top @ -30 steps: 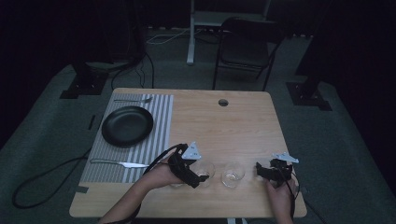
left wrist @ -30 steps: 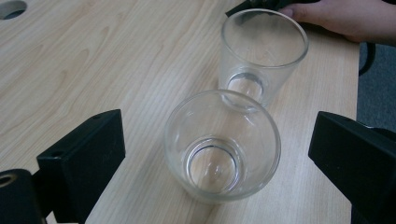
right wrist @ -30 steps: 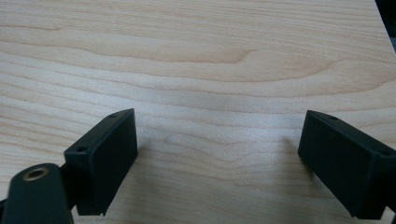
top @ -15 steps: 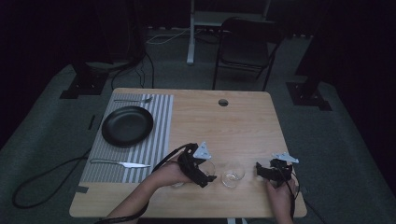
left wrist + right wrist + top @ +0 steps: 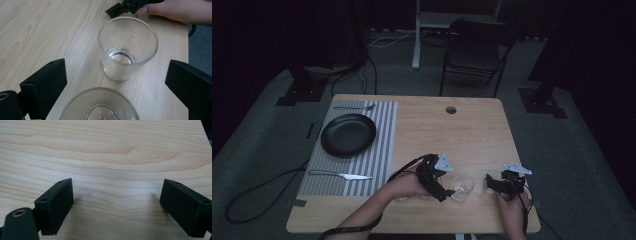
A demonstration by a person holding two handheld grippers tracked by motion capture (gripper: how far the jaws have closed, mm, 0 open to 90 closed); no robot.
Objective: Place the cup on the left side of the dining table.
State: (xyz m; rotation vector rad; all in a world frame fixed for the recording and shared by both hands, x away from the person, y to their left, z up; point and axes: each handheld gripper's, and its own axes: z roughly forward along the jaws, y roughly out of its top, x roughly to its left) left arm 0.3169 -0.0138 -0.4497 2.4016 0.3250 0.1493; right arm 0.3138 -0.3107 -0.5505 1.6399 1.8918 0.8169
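High view: on the light wooden table [image 5: 472, 130], the left gripper [image 5: 443, 192] lies low near the front edge, its black jaws spread and pointing toward 3 o'clock at a clear, empty, round drinking glass [image 5: 461, 186] that stands upright just beside its tips. At 3 o'clock from that glass, apart from it, the right gripper [image 5: 490, 183] rests on the wood with nothing near its jaws. Far off at 10 o'clock sit a black round plate [image 5: 348, 135] on a grey striped placemat [image 5: 384, 150], with a silver table knife [image 5: 341, 175] below the plate. Left gripper view: the jaws stand wide and released; a second clear glass [image 5: 99, 106] sits low between them at 6 o'clock, not visibly pressed, while the first glass [image 5: 127, 47] stands farther out at 12 o'clock, off both jaws. To grasp well, the gripper probably needs to centre one glass between the pads, keep level, and clench gently below the rim so the neighbouring glass is not knocked. Right gripper view: the right gripper's jaws are spread open over bare wood, grasping nothing.
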